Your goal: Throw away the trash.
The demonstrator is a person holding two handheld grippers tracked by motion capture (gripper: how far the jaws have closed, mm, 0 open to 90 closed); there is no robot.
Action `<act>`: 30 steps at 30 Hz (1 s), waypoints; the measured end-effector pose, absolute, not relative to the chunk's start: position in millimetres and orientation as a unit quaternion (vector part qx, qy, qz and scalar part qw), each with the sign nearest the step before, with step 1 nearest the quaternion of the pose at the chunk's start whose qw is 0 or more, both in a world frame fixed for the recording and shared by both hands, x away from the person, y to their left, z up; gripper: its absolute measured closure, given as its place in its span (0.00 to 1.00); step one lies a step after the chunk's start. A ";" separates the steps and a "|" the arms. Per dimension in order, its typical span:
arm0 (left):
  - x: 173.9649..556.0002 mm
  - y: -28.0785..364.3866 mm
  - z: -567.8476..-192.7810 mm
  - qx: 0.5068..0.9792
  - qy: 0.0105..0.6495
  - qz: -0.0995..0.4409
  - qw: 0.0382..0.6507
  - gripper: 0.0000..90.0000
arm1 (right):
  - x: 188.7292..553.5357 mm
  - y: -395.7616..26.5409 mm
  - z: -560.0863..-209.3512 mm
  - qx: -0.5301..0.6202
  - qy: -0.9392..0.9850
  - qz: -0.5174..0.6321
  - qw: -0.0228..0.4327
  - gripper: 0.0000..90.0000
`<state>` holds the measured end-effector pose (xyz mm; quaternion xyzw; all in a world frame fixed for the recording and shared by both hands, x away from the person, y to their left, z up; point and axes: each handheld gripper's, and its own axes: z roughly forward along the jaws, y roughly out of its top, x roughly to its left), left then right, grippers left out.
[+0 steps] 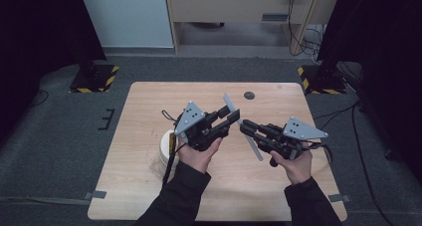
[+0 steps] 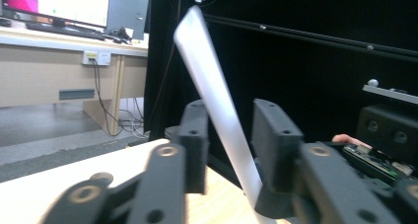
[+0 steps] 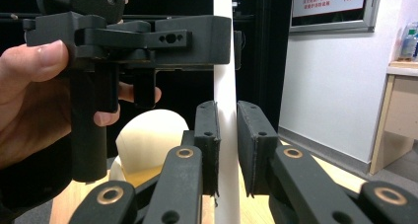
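A long pale flat strip (image 1: 255, 149) is held off the wooden table (image 1: 144, 196) between both grippers, slanting from far left to near right. My left gripper (image 1: 234, 115) grips its upper part; in the left gripper view its jaws (image 2: 230, 110) flank the strip (image 2: 202, 56), which leans up and away to the left. My right gripper (image 1: 245, 127) is shut on the strip a little lower. In the right gripper view its pads (image 3: 226, 108) press both sides of the strip (image 3: 224, 86), and the left gripper (image 3: 231, 41) clamps the strip just above.
A cream round object (image 1: 166, 147) stands on the table under the left hand, also behind the jaws in the right gripper view (image 3: 148, 135). A small dark disc (image 1: 249, 95) lies near the table's far edge. Black stands and cables ring the table.
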<state>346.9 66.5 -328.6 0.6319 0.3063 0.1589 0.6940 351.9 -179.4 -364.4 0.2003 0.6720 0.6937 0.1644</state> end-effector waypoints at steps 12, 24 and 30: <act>341.7 72.8 -323.1 0.638 0.282 0.158 0.698 0.89 | 353.0 -179.1 -365.0 0.207 0.675 0.693 0.146 0.78; 329.8 108.1 -306.4 0.630 0.274 0.201 0.698 0.89 | 368.7 -204.5 -382.4 0.297 0.677 0.648 0.184 0.56; 324.3 123.7 -300.2 0.625 0.272 0.217 0.699 0.89 | 379.7 -218.5 -407.3 0.352 0.697 0.593 0.197 0.44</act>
